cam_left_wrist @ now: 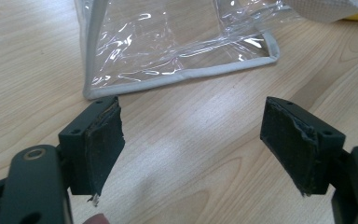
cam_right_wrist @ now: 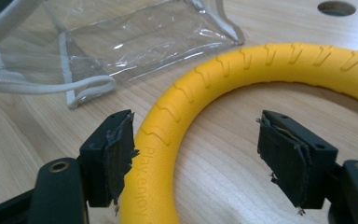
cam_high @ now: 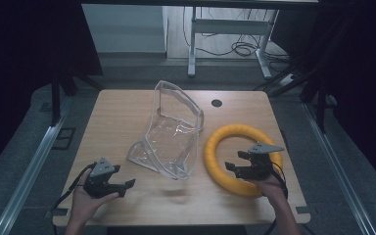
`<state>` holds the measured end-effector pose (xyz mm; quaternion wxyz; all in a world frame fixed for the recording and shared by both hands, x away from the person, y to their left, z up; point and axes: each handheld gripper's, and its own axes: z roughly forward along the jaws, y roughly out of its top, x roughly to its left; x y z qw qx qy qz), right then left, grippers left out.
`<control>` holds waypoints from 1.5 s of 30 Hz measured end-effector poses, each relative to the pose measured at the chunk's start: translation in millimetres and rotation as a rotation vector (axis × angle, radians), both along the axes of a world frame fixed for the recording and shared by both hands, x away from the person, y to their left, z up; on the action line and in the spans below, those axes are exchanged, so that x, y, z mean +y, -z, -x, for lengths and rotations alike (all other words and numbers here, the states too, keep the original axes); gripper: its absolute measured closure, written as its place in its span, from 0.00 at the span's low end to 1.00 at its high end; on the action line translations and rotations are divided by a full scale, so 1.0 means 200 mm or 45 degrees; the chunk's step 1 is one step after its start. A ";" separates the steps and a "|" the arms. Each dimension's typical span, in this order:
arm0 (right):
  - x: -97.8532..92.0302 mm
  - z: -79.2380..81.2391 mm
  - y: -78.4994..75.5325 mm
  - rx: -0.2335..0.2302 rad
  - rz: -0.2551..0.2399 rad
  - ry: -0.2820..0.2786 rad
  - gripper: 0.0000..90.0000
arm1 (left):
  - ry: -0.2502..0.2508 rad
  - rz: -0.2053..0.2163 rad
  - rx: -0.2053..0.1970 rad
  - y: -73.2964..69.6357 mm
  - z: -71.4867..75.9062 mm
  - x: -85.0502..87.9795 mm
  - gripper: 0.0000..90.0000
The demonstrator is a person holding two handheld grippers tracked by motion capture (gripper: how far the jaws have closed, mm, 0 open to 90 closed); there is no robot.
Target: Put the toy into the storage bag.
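Two tools over the counter [cam_high: 127, 112], a clear bag and a yellow ring.

We see the clear bag [cam_high: 171, 132] lying empty mid-counter, its contour hard to trace; the yellow ring [cam_high: 242, 159] lies just right, partly hidden under the wide-open right tool [cam_high: 236, 167]; the left tool [cam_high: 125, 187] gapes empty.

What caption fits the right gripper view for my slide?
Open right gripper straddling the yellow ring's near rim, clear plastic bag behind on the wooden table.

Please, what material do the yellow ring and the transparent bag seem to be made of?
The yellow ring looks like matte foam or soft rubber: dull surface, moulded chevron grooves, embossed lettering. The transparent bag seems to be glossy clear plastic film, probably vinyl: it wrinkles and shows bright reflections. Its pale edging looks like fabric binding.
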<state>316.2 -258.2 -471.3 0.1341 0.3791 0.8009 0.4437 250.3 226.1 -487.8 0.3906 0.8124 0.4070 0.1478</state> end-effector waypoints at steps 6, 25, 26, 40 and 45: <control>-0.02 0.02 0.00 -0.053 -0.008 0.036 0.32 | -0.003 0.013 -0.014 -0.01 0.03 0.01 0.23; -0.08 0.01 -0.01 0.028 -0.025 0.018 0.33 | 0.004 0.031 0.000 -0.02 0.03 0.01 0.23; -0.08 0.01 -0.02 0.034 -0.010 0.008 0.33 | 0.004 0.034 -0.001 -0.02 0.03 0.01 0.24; 0.02 -0.02 -0.16 0.147 0.241 -0.196 0.33 | 0.003 0.030 0.003 -0.02 0.03 0.01 0.24; 0.08 -0.02 -0.18 0.204 0.338 -0.255 0.33 | 0.007 0.028 0.007 -0.02 0.03 0.01 0.24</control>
